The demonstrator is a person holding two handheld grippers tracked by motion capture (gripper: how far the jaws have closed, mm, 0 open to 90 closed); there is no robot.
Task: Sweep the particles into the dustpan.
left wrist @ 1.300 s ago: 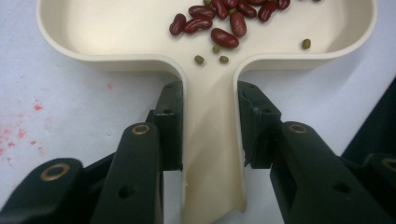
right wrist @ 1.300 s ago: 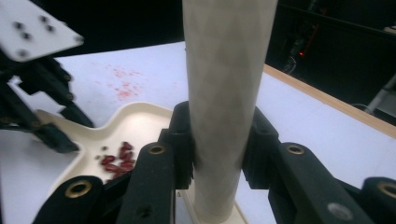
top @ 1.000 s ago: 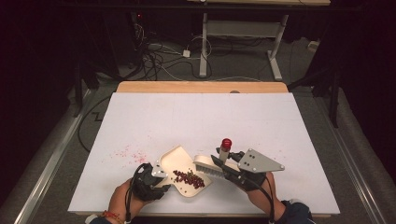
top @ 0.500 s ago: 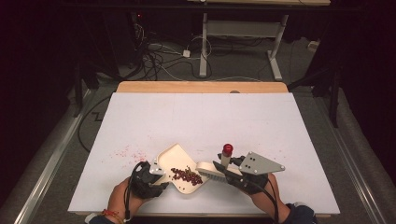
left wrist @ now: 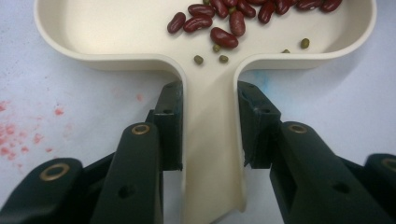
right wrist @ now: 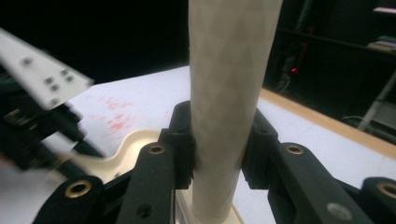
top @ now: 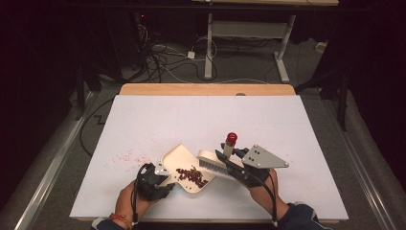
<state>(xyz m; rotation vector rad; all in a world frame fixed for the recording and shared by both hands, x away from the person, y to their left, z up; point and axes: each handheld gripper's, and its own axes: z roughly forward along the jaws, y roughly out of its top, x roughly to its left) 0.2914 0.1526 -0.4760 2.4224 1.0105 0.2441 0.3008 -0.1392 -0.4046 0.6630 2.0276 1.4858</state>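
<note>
Near the front edge of the white table [top: 201, 120], roughly at its middle, a cream dustpan [top: 184, 165] is lying flat with its handle pointing back toward the person. The left gripper [top: 160, 175] is gripping that handle: in the left gripper view its two black jaws are pressing against either side of the dustpan [left wrist: 210, 140] handle, clamped on it. Red kidney beans [left wrist: 224, 18] are lying in the pan together with a few small green beans [left wrist: 219, 51], gathered toward the pan's right side in the high view, where the kidney beans [top: 191, 175] are sitting beside the bristles. The right gripper [top: 230, 158] is holding a cream brush [top: 215, 160] by its upright handle, which is ending in a red knob [top: 231, 139]; in the right gripper view the jaws are closing tightly on the pale round brush [right wrist: 229, 93] handle from both sides. The brush head is resting at the right rim of the dustpan, touching it. Faint red marks [top: 127, 155] are speckling the table surface to the left of the dustpan, toward the left edge. The person's hands and forearms are coming in over the front edge, one at each side of the dustpan.
</note>
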